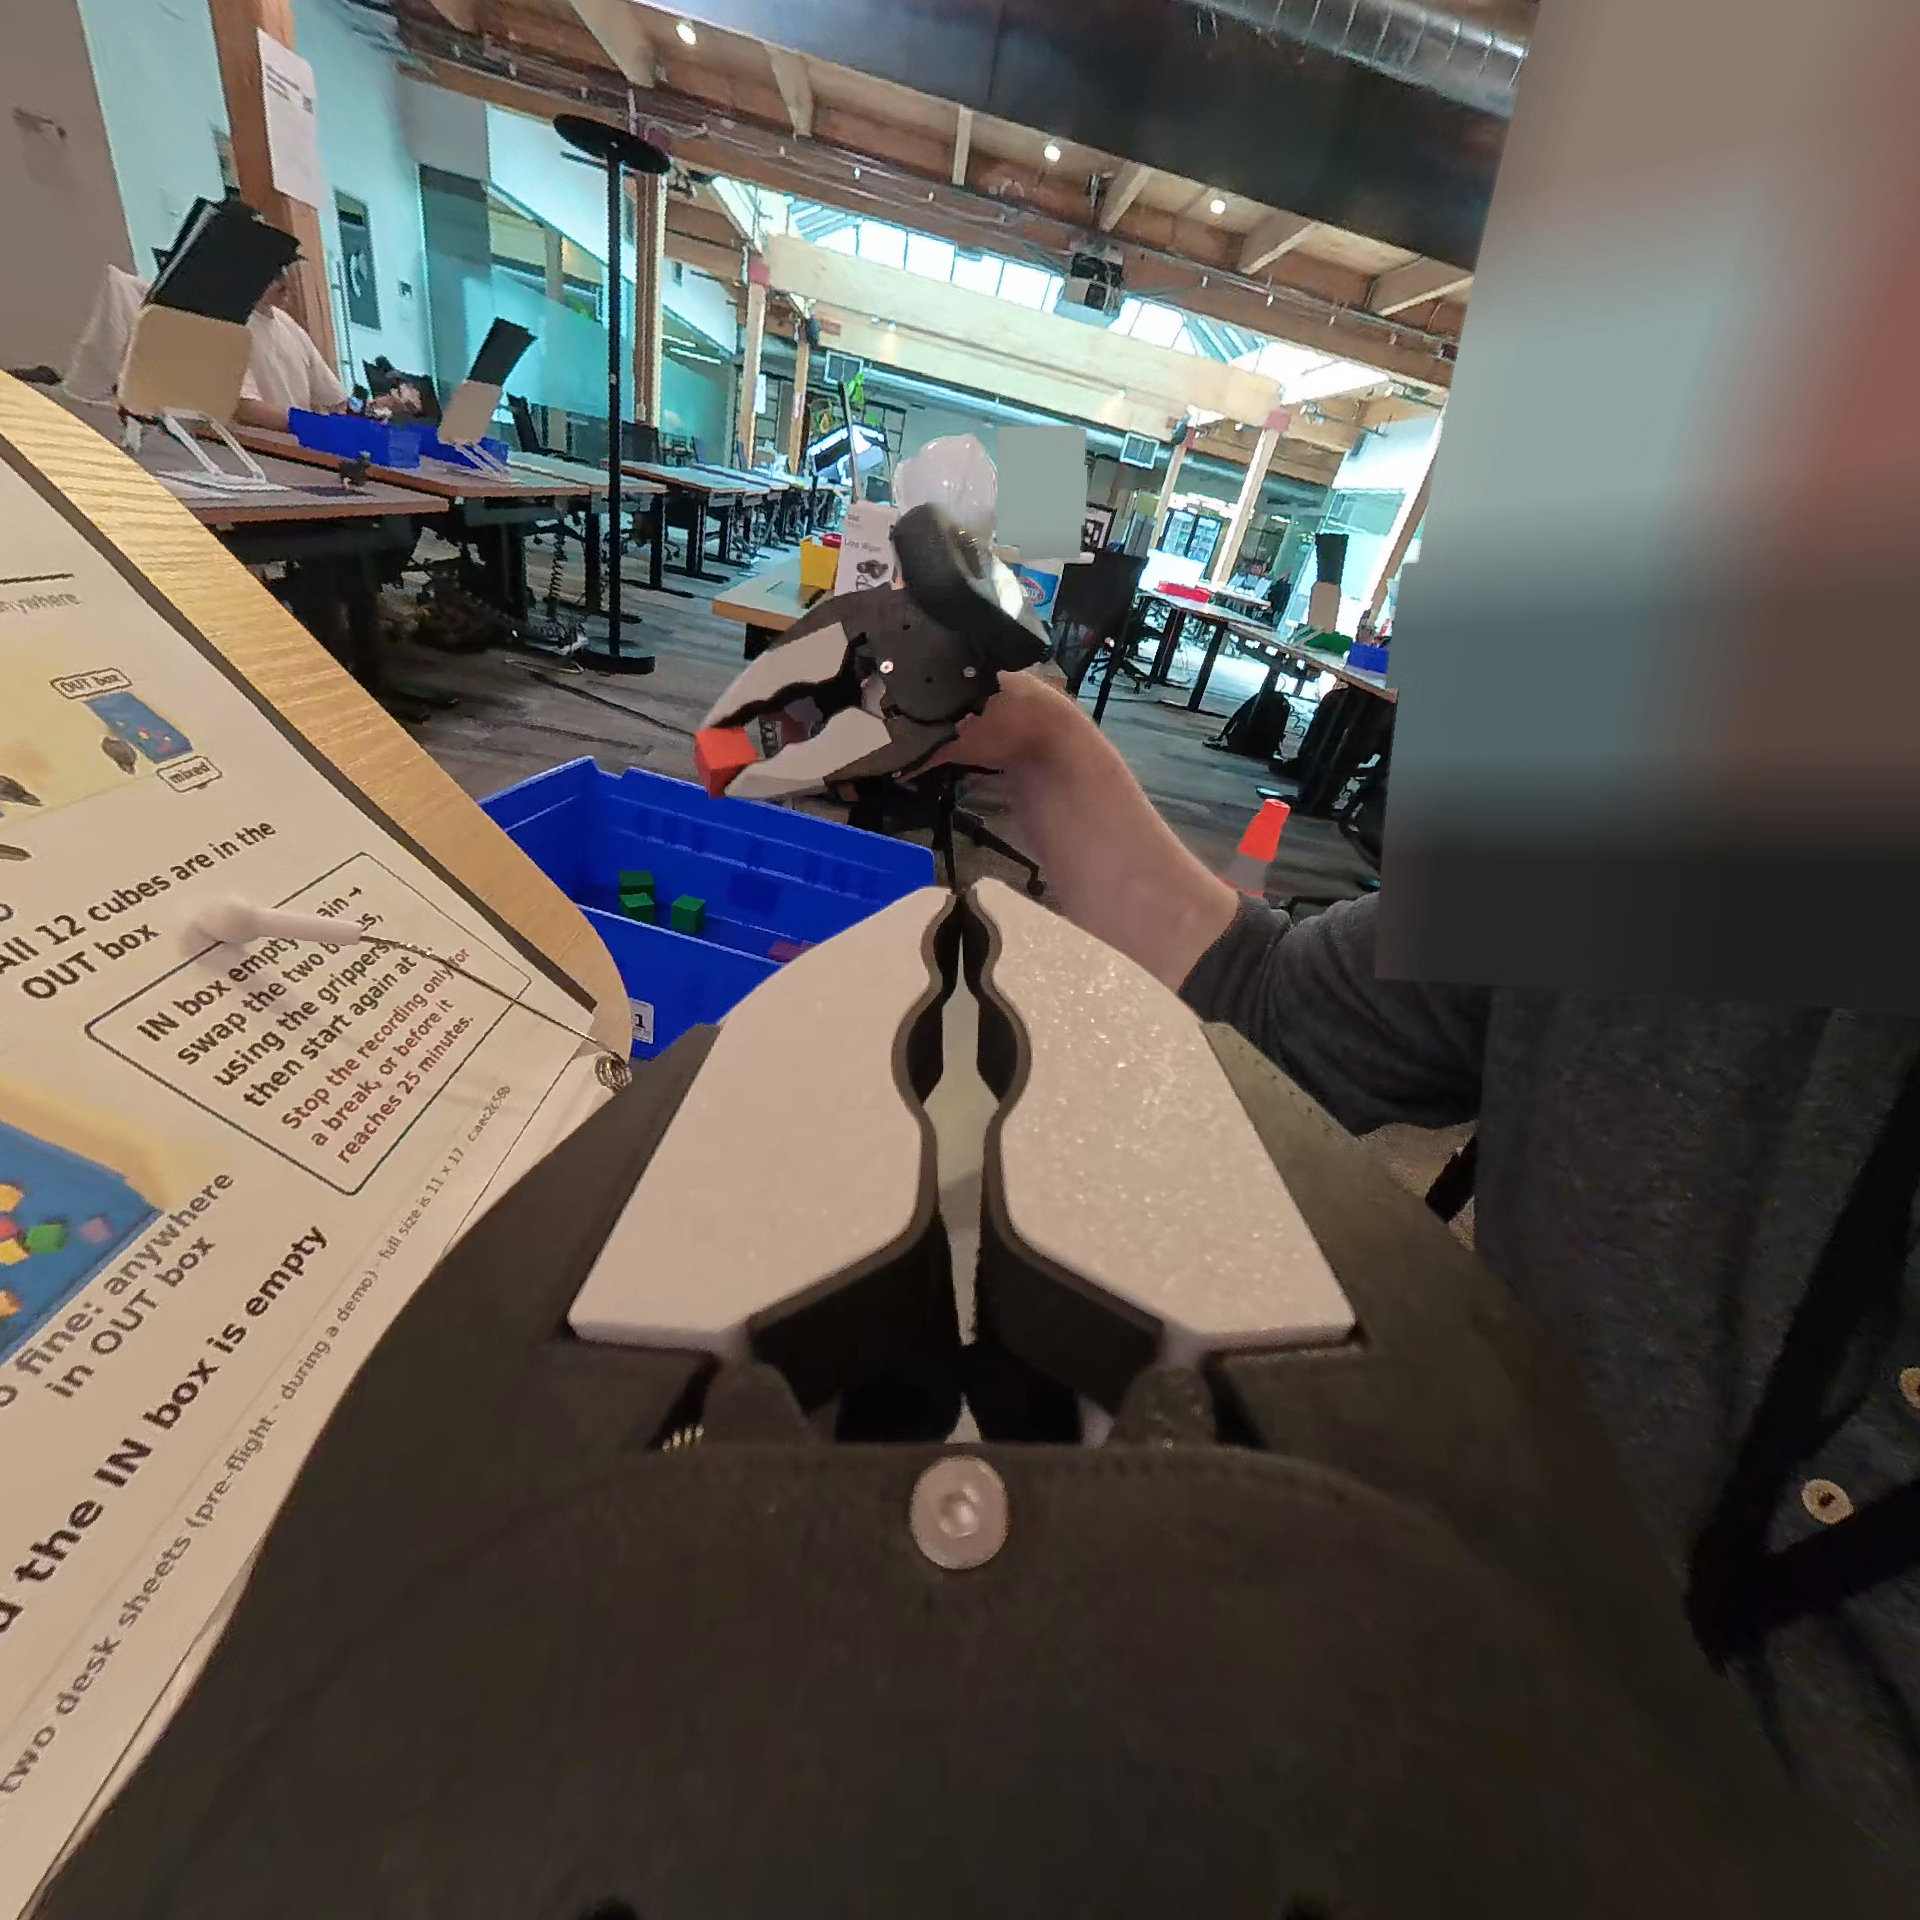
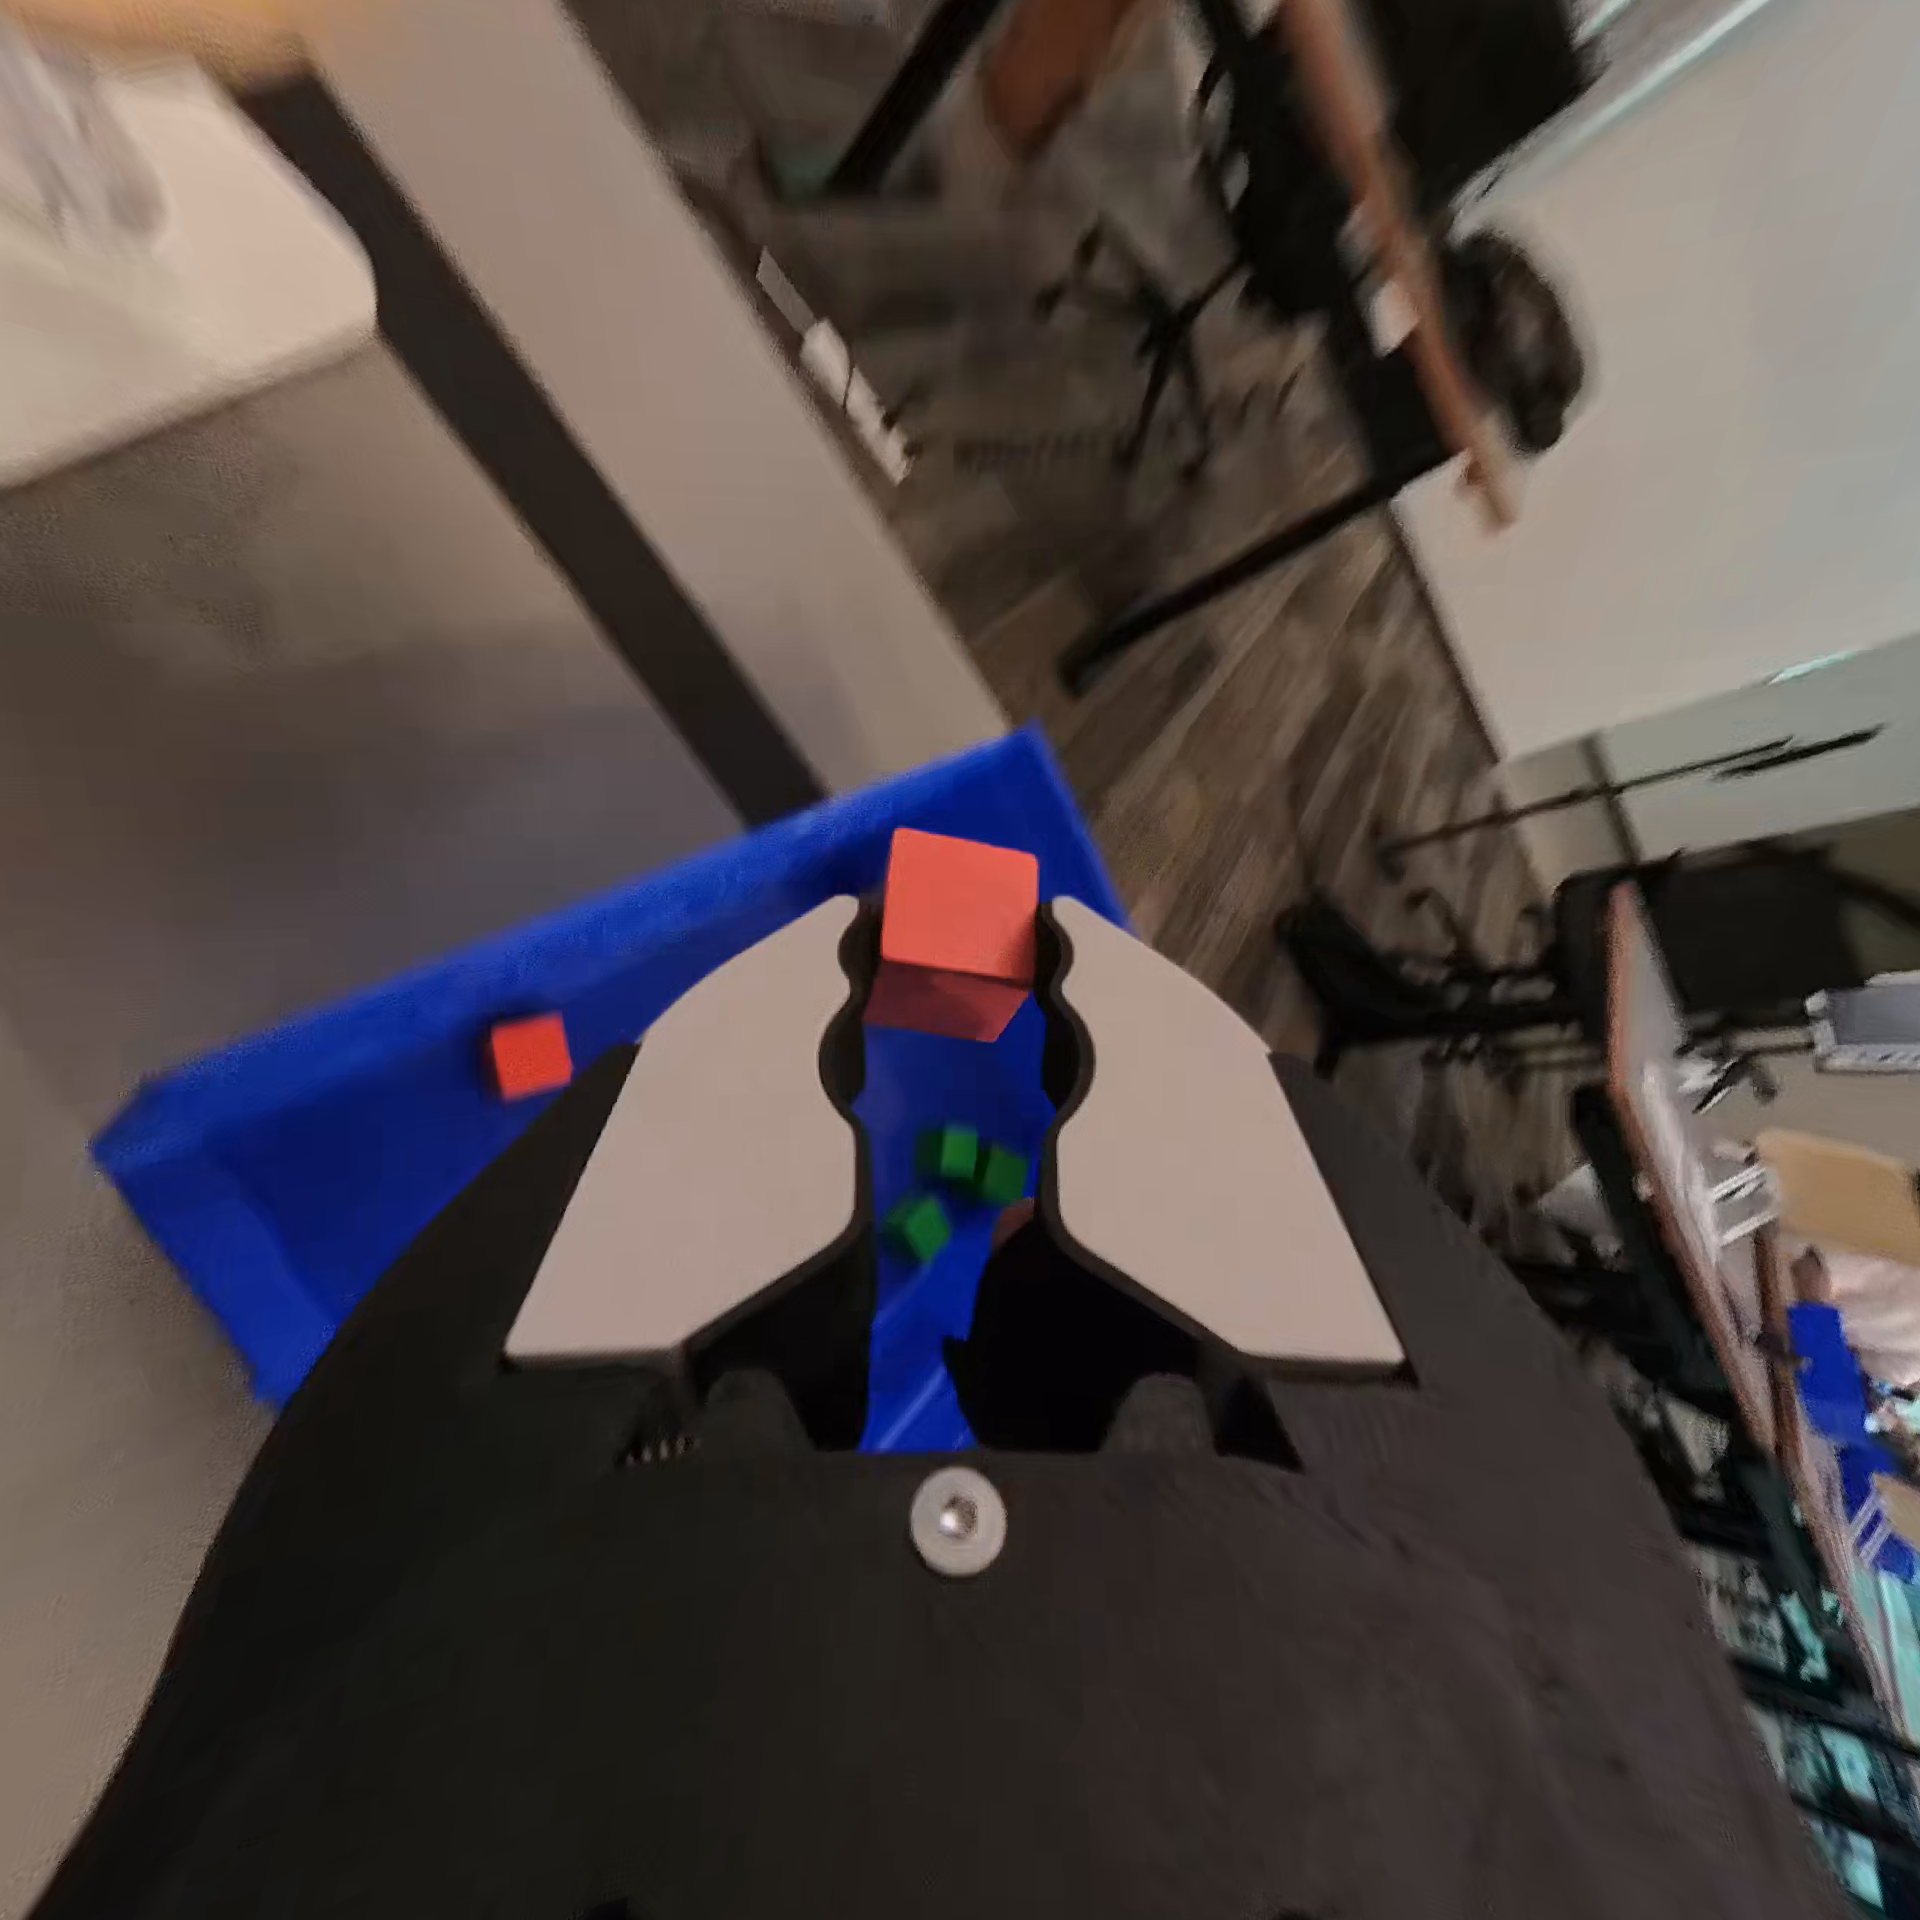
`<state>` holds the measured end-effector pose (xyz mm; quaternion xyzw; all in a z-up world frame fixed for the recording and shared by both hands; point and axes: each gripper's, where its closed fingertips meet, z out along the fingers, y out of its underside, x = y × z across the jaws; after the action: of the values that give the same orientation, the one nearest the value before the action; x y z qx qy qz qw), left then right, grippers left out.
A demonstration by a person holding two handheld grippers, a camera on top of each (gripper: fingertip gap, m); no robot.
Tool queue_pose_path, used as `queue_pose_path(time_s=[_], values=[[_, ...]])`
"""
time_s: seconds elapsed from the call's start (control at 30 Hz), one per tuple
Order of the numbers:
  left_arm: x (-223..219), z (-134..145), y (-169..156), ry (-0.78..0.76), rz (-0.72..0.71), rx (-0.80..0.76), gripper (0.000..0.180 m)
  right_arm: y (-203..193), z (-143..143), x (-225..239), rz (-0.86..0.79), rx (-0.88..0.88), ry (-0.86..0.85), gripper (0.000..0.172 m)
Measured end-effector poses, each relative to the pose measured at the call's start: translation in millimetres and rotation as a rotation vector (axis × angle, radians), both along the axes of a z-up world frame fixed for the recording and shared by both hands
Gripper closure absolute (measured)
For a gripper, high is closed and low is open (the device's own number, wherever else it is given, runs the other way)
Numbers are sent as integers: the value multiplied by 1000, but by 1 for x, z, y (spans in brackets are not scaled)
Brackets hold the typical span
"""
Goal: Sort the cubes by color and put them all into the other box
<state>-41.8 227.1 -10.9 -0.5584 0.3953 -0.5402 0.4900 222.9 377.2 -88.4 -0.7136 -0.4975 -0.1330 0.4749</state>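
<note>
Nearest to me, my left tongs (image 1: pixel 961 906) are closed, the two pale fingertips meeting with nothing between them. Just to their left lies a printed instruction sheet (image 1: pixel 208 1039) on a light wooden board (image 1: pixel 416 790), with a thin wire running to a small metal ring (image 1: pixel 613 1070) at the sheet's corner. Right behind the left fingertips sits the blue box (image 1: pixel 831 831), and inside it, ahead and to the left of the tips, I see three green cubes (image 1: pixel 655 902) grouped close together, with a purple cube (image 1: pixel 788 950) peeking out just over the left finger. Above the box and beyond my left tongs, a hand (image 1: pixel 1060 790) holds my right tongs (image 1: pixel 727 769), which are clamped on a red cube (image 1: pixel 719 758). From the right wrist view, that red cube (image 2: pixel 961 914) sits at the very tips of the right tongs (image 2: pixel 956 925), with both pads pressed against its sides. Below it, seen through the gap between the fingers, is the blue box (image 2: pixel 727 894) with the green cubes (image 2: pixel 961 1179) on its floor. To the left of the right tongs, a second red cube (image 2: pixel 530 1055) lies in the same box. Farther off, beyond both tongs, I see rows of desks (image 1: pixel 416 478) in a large hall, and an orange cone (image 1: pixel 1259 842) on the floor to the right of the held cube.
</note>
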Motion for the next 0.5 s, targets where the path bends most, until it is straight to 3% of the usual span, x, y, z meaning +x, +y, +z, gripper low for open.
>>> queue_pose_path(time_s=[0.3, 0.5], values=[[6, -7, -2, 24, -16, -13, 180, -23, -123, 29, 5, -541, -218, 142], [8, -10, -4, 42, -20, -5, 180, -27, -165, 22, 25, -668, -303, 142]])
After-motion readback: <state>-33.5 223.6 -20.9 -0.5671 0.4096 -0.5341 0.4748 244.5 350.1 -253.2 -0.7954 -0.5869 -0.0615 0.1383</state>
